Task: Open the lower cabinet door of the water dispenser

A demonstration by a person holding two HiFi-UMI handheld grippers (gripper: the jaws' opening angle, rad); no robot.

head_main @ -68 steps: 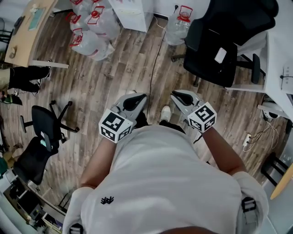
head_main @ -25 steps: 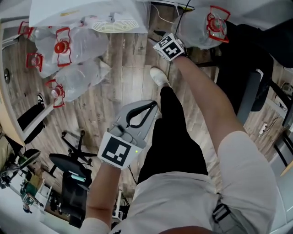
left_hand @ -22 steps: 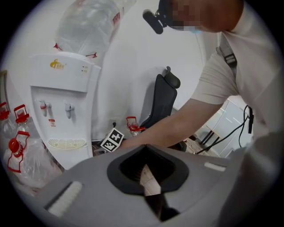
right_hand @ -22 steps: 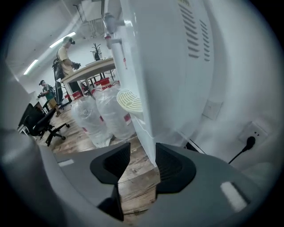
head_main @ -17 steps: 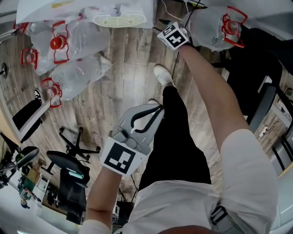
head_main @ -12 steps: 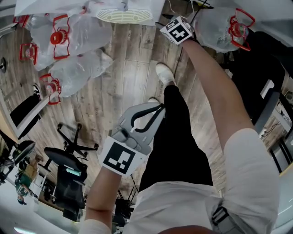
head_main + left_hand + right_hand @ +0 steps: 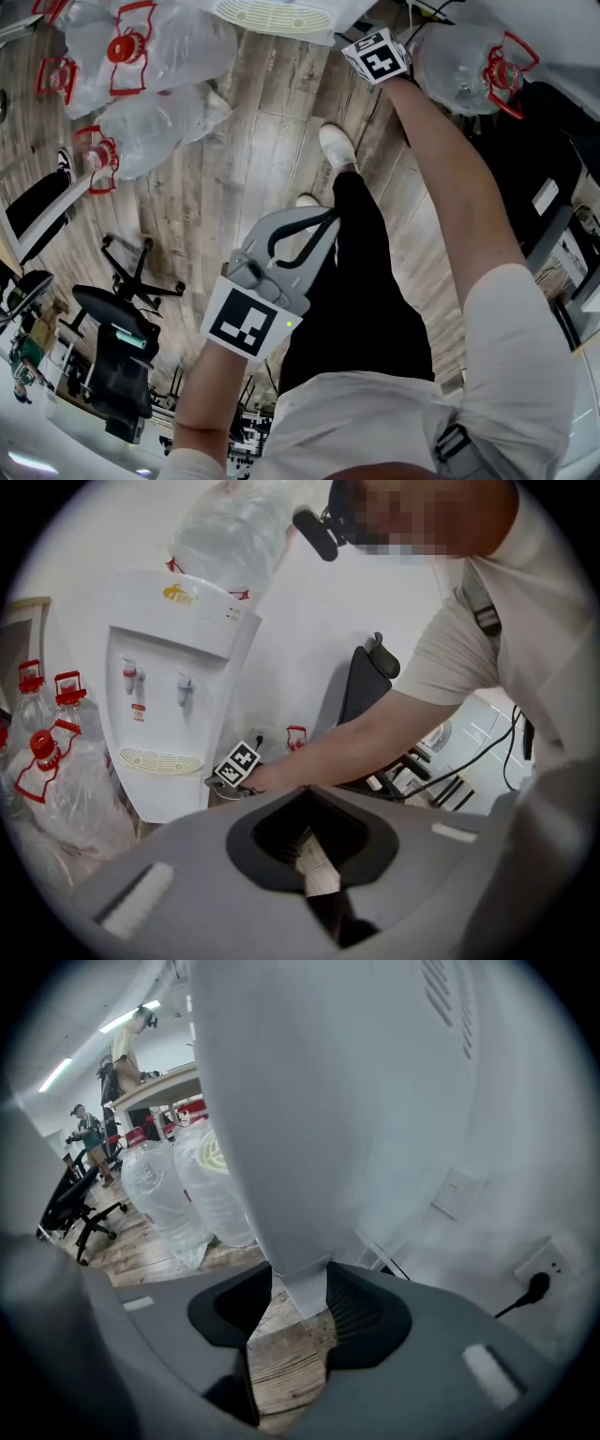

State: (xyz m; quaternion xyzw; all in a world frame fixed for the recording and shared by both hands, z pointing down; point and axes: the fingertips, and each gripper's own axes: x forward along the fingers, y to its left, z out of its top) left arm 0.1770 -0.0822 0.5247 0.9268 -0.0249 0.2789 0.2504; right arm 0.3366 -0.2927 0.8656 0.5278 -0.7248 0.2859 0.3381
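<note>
The white water dispenser (image 7: 178,705) stands against the wall, with its drip grille (image 7: 272,11) at the head view's top edge. Its lower cabinet front (image 7: 169,794) looks closed. My right gripper (image 7: 291,1312) reaches down beside the dispenser's lower right side, and its marker cube (image 7: 380,54) shows there. Its jaws are opening. The cabinet's bottom corner (image 7: 305,1288) sits between them, with a gap on the left side. My left gripper (image 7: 328,222) hangs over my leg, well short of the dispenser, shut on nothing.
Several clear water bottles with red caps (image 7: 141,56) lie left of the dispenser, and one more (image 7: 469,56) lies at its right. A black office chair (image 7: 525,141) stands close on the right. A wall socket with a plug (image 7: 539,1283) sits behind. My shoe (image 7: 336,145) is on the wood floor.
My right arm has stretched further toward the dispenser's lower side. The dispenser has slid toward the top of the head view. The left gripper has kept its shape and sunk a little.
</note>
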